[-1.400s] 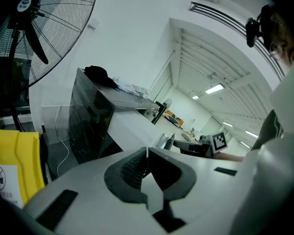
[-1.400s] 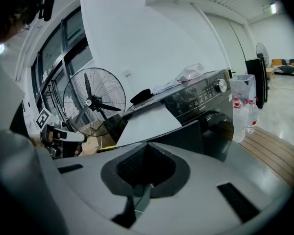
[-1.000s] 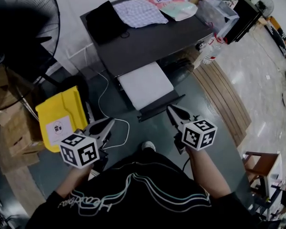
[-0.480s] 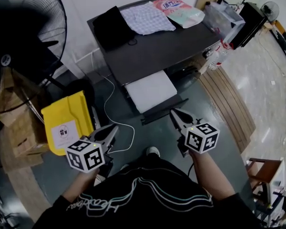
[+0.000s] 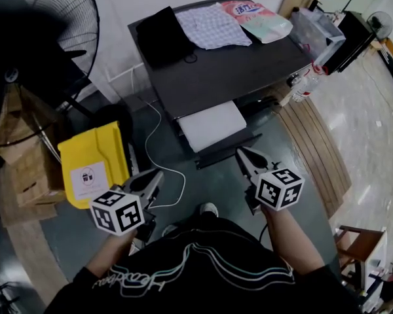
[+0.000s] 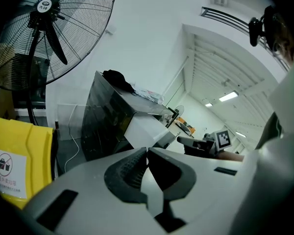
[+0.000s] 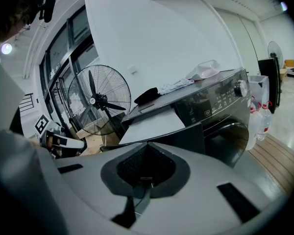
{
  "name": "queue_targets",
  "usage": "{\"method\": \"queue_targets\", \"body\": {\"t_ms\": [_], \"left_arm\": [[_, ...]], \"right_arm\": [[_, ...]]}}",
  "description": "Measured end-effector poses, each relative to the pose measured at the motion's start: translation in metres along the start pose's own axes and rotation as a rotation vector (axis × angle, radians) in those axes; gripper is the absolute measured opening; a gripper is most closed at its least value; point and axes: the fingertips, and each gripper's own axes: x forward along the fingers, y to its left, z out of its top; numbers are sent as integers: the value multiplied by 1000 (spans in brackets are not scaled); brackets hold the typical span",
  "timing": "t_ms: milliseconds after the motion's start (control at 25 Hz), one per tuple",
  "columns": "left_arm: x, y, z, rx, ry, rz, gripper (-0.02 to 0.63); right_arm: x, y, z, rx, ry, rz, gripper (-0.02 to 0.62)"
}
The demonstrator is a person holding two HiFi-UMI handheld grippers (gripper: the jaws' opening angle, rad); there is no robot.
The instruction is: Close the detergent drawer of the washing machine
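The dark grey washing machine point(image 5: 236, 64) stands ahead of me. Its detergent drawer point(image 5: 213, 124) is pulled out, with a white top and a dark front panel point(image 5: 228, 150). My right gripper point(image 5: 241, 153) is shut and empty, its tip just in front of the panel's right end. My left gripper point(image 5: 158, 176) is also shut and empty, lower left of the drawer and apart from it. In the right gripper view the drawer point(image 7: 152, 124) juts out just beyond the closed jaws of the right gripper point(image 7: 147, 145). In the left gripper view, past the left gripper point(image 6: 147, 151), the drawer point(image 6: 144, 130) sticks out of the machine.
A black cloth point(image 5: 164, 38), a checked cloth point(image 5: 213, 26) and a pink packet point(image 5: 255, 15) lie on the machine. A big fan point(image 5: 33, 51), cardboard boxes point(image 5: 23, 175) and a yellow sign point(image 5: 92, 165) stand left. A white cable point(image 5: 158, 142) trails on the floor. Wooden decking point(image 5: 314, 149) lies right.
The head view has shifted, so the machine sits a little higher and further right in the picture. Both grippers stay shut and have hardly moved.
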Motion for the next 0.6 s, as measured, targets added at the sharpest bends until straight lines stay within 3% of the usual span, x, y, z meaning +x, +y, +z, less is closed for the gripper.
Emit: {"method": "queue_targets", "body": {"t_ms": [600], "left_arm": [[-7,4,3,-34,-52,68,32]], "right_arm": [[26,-2,15,-36,24,50,26]]}}
